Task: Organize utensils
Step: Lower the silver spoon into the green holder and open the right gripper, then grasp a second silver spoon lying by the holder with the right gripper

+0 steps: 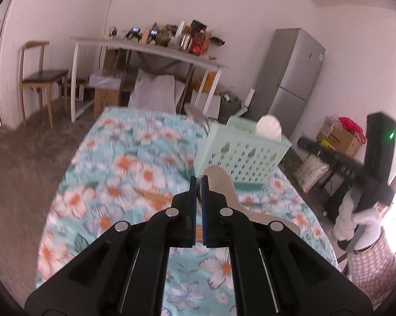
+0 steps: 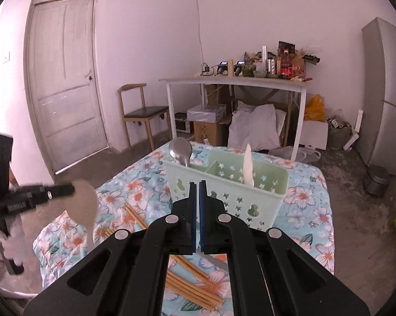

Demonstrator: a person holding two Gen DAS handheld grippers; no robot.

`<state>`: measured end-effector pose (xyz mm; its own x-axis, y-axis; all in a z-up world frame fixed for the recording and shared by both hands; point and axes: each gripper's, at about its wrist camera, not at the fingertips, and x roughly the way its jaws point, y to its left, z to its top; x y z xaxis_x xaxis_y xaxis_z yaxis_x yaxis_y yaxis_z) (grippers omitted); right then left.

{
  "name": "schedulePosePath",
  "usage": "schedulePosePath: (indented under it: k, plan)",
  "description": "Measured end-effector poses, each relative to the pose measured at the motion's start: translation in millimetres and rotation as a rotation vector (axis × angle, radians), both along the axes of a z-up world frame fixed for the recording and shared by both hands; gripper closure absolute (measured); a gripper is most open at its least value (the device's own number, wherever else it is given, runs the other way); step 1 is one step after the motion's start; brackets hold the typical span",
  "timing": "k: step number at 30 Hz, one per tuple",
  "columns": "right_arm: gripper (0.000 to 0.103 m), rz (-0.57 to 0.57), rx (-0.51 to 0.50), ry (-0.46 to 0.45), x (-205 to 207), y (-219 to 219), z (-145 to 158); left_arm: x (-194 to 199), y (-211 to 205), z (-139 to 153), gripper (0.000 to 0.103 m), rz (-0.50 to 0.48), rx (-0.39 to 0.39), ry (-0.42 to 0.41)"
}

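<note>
Right wrist view: one mint caddy (image 2: pixel 225 184) holds one metal spoon (image 2: pixel 180 150) at eleven o'clock, one white utensil (image 2: pixel 248 166) at one; right gripper (image 2: pixel 198 184) closed empty; left gripper (image 1: pixel 197 180) clamps one pale spatula (image 1: pixel 224 184).

Perforated plastic caddy (image 2: pixel 225 184), glossy metal spoon (image 2: pixel 180 150), wooden chopsticks (image 2: pixel 190 287).

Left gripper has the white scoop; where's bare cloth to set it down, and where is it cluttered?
Bare cloth lies right of the caddy, out to the table edge, and left of it toward the far corner. The near middle is crowded with chopsticks. In the caddy a metal spoon and a white utensil already stand. The left gripper grips the scoop.
</note>
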<state>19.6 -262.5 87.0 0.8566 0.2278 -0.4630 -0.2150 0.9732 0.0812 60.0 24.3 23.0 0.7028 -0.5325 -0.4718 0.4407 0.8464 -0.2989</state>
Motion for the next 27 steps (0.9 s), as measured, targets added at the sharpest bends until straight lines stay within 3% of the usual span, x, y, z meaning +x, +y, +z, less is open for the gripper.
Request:
schedulePosePath:
  k: [4,7,11,16,20,24,27]
  plan:
    - [0.100,0.039,0.019,0.046,6.2,0.3,-12.1,-0.4,-1.6,4.8,0.101,0.010,0.043,-0.011]
    - [0.095,0.085,0.012,0.111,17.0,5.6,-26.9,5.2,-2.8,-7.5,0.101,0.029,0.056,0.040]
    - [0.068,0.131,-0.009,0.179,37.4,21.8,-52.0,10.5,-3.1,-26.1,0.101,0.044,0.063,0.092]
    - [0.067,0.173,-0.078,0.270,73.3,47.8,-87.5,17.1,-1.9,-41.5,0.101,0.045,0.063,0.134]
    - [0.067,0.127,-0.140,0.350,97.4,54.1,-114.7,19.0,2.3,-49.6,0.101,0.046,0.058,0.144]
    - [0.067,0.100,-0.156,0.447,104.2,55.7,-137.8,20.8,10.4,-54.9,0.100,0.053,0.040,0.151]
    - [0.067,0.097,-0.178,0.467,97.9,57.9,-144.5,22.7,16.8,-57.9,0.100,0.057,0.024,0.153]
